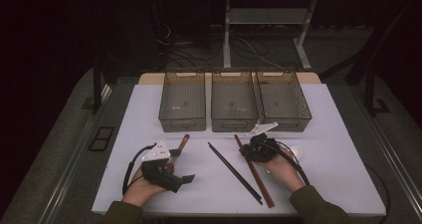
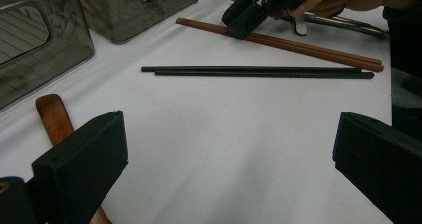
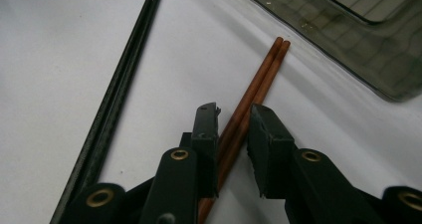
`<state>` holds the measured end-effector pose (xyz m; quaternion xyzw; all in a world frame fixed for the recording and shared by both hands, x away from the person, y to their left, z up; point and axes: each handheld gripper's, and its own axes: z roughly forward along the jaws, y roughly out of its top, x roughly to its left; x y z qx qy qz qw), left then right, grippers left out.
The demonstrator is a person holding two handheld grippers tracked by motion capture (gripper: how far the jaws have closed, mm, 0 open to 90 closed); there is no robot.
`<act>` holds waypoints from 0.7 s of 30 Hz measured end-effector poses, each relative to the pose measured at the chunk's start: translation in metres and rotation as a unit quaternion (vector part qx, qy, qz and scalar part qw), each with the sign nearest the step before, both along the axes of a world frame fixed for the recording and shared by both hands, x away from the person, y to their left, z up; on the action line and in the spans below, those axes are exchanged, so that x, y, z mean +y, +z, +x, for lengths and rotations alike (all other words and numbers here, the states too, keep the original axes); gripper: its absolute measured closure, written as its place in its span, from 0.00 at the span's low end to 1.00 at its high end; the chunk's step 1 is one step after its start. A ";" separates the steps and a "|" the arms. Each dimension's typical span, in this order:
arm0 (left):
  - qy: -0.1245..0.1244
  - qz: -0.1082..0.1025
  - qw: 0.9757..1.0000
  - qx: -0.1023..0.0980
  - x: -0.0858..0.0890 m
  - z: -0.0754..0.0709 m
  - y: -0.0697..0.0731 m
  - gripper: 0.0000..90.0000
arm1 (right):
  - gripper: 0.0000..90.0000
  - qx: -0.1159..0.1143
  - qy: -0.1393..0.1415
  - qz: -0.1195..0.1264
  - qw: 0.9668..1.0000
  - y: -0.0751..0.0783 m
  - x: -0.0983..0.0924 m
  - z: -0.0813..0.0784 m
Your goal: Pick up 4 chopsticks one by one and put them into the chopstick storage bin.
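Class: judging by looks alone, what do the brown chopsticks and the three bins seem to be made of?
Brown chopsticks: probably wood, reddish-brown with a dull, even finish. Bins: probably smoky, see-through plastic, since the table shows faintly through their walls and ribbed floors.

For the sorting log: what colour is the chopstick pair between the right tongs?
Reddish-brown chopsticks, clearest in the right gripper view.

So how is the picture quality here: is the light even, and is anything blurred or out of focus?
High view: dim, dark surroundings, only the white table lit. Left gripper view: own jaws blurred at the bottom, black chopsticks sharp. Right gripper view: brown chopsticks fairly sharp between the jaws, soft shadow beside them, container wall slightly hazy.
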<state>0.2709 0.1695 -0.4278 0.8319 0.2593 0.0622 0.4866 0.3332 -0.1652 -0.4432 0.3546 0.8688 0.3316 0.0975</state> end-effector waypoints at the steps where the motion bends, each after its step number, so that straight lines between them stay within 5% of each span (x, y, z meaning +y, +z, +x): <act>1: 0.000 0.000 1.000 0.000 0.000 0.000 0.000 0.01 | 0.83 -0.001 0.002 -0.001 1.000 0.000 0.001 0.000; 21: 0.000 0.001 1.000 -0.002 0.001 0.001 0.000 0.00 | 0.84 0.003 0.036 0.000 0.999 0.000 0.026 0.005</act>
